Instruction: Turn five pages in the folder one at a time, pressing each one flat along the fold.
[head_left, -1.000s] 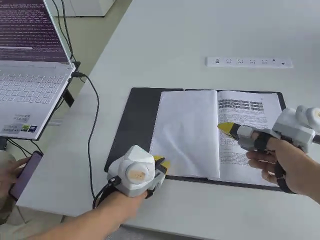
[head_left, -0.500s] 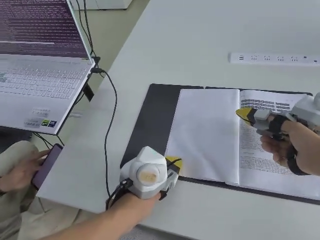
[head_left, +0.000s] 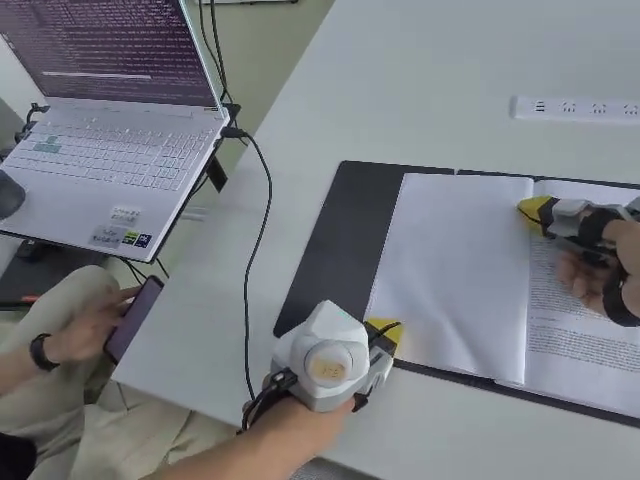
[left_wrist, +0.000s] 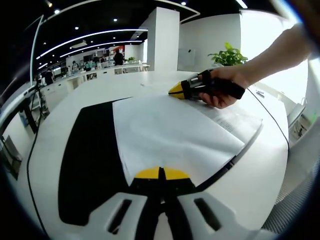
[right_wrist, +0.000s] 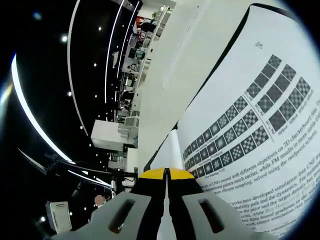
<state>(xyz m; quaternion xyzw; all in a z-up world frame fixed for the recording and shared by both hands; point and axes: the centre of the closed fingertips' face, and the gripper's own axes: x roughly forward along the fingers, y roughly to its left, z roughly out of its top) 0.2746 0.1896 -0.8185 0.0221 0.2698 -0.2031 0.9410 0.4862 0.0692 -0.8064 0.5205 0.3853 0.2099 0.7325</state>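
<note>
Now the right gripper (head_left: 527, 209), closed, has reached the fold's (head_left: 529, 310) far end, nearly completing this press; left gripper (head_left: 388, 330), closed, pins the page (head_left: 450, 270).

White table (head_left: 420, 85), open folder (head_left: 340, 250), power strip (head_left: 575, 107)

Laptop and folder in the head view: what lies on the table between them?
A black cable runs across the white table between the laptop and the folder; the head view shows it.
</note>
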